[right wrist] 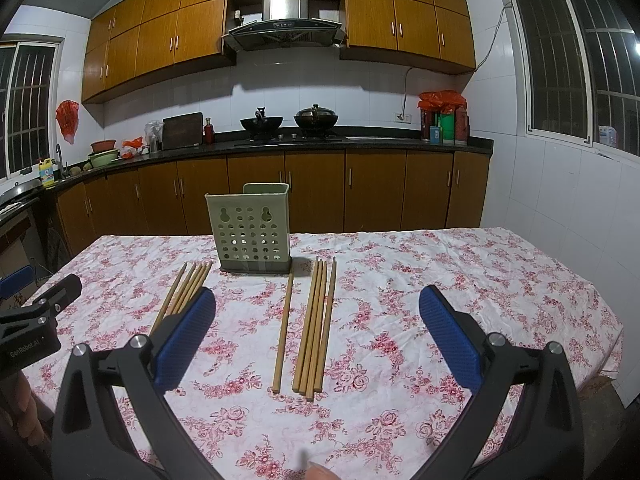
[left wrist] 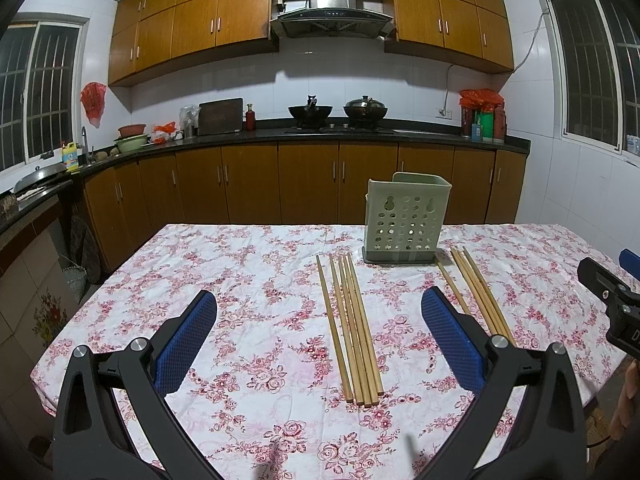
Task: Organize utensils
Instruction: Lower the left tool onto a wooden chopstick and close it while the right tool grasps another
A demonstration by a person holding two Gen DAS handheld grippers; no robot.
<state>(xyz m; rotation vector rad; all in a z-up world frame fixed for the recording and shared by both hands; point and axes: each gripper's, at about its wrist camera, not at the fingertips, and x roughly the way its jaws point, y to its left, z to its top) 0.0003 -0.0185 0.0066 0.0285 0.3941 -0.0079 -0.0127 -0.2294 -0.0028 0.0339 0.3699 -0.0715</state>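
A pale green perforated utensil holder [left wrist: 404,220] [right wrist: 250,228] stands upright toward the far side of the floral tablecloth [left wrist: 240,264]. Several wooden chopsticks [left wrist: 352,328] lie side by side in front of my left gripper [left wrist: 319,296], which is open and empty above the cloth. A second bundle of chopsticks [right wrist: 316,328], with a single stick [right wrist: 285,328] just left of it, lies ahead of my right gripper [right wrist: 318,294], also open and empty. In the left wrist view that second bundle [left wrist: 476,292] is partly hidden behind the right finger [left wrist: 448,336].
The table's edges fall off left, right and far. Behind it runs a dark kitchen counter [left wrist: 320,134] with woks, a cutting board and bottles over brown cabinets. The other gripper's black body shows at each frame's side [left wrist: 612,300] [right wrist: 36,320].
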